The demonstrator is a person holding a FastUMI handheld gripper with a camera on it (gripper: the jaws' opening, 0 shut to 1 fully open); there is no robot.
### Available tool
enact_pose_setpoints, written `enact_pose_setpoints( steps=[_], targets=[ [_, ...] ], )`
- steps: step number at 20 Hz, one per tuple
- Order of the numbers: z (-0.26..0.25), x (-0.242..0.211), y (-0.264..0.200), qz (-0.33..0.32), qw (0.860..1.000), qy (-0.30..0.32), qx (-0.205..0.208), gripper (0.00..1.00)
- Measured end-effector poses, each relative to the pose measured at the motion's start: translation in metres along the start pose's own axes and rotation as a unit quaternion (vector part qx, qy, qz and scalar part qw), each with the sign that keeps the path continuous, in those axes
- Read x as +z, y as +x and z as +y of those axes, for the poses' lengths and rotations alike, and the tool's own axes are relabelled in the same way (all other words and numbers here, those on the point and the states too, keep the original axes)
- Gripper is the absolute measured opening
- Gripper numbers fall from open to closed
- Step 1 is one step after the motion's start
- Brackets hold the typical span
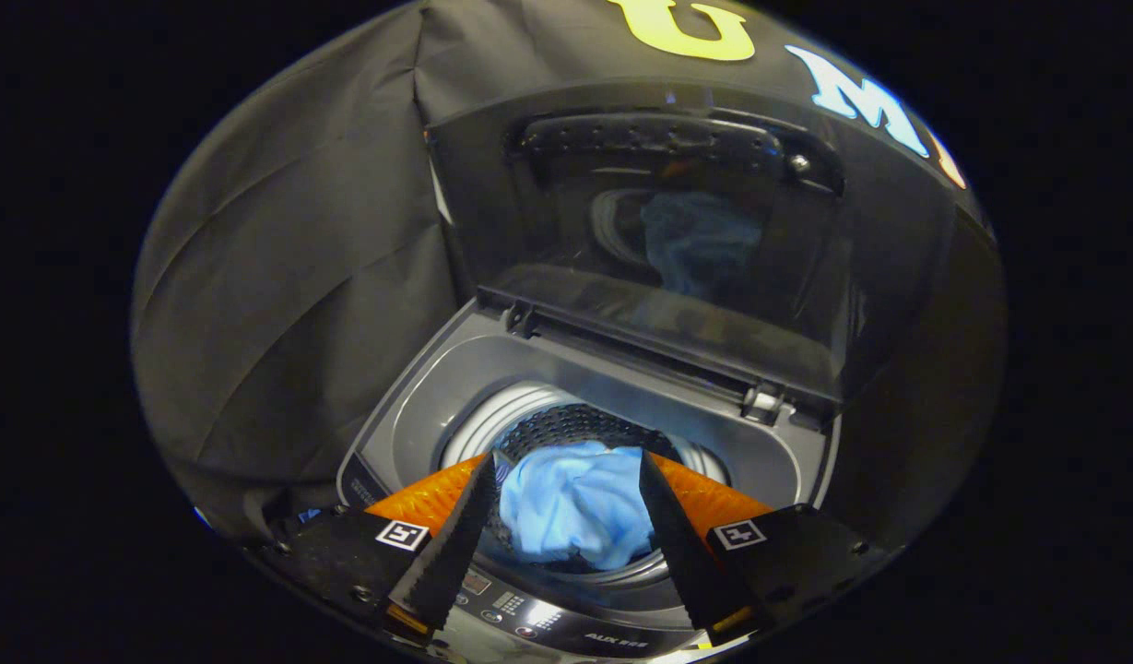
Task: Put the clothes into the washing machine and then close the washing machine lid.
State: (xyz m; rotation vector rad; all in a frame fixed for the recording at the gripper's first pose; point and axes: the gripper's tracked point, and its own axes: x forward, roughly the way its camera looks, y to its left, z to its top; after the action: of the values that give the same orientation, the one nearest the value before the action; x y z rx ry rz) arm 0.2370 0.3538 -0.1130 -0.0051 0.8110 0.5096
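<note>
One washer (409, 406), low in the frame, with one raised lid (640, 231) at upper centre. One blue cloth (575, 503) in its drum. One gripper (566, 480), two fingers (455, 544) spread apart, bottom centre.

Camera on hand-held gripper (566, 466), looking down, seemingly close, into washing machine (566, 406).

clothes (575, 507) in washing machine (418, 406) drum (lid (640, 231) upright behind)
</note>
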Motion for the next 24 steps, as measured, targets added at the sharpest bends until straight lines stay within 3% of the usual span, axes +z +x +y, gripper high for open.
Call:
enact_pose_setpoints(
  steps=[1, 2, 8, 12, 16, 24],
  targets=[
    [0.003, 0.001, 0.001, -0.001, 1.000, 0.003, 0.005, 0.97],
    [0.005, 0.005, -0.001, -0.002, 1.000, 0.003, 0.008, 0.98],
    [0.017, 0.049, -0.020, -0.041, 0.999, -0.013, 0.020, 0.98],
    [0.033, 0.106, -0.049, -0.094, 0.994, -0.023, 0.043, 0.98],
    [0.041, 0.176, -0.085, -0.151, 0.987, 0.006, 0.057, 0.98],
    [-0.003, 0.255, -0.089, -0.191, 0.978, 0.080, 0.011, 0.98]
  ],
)
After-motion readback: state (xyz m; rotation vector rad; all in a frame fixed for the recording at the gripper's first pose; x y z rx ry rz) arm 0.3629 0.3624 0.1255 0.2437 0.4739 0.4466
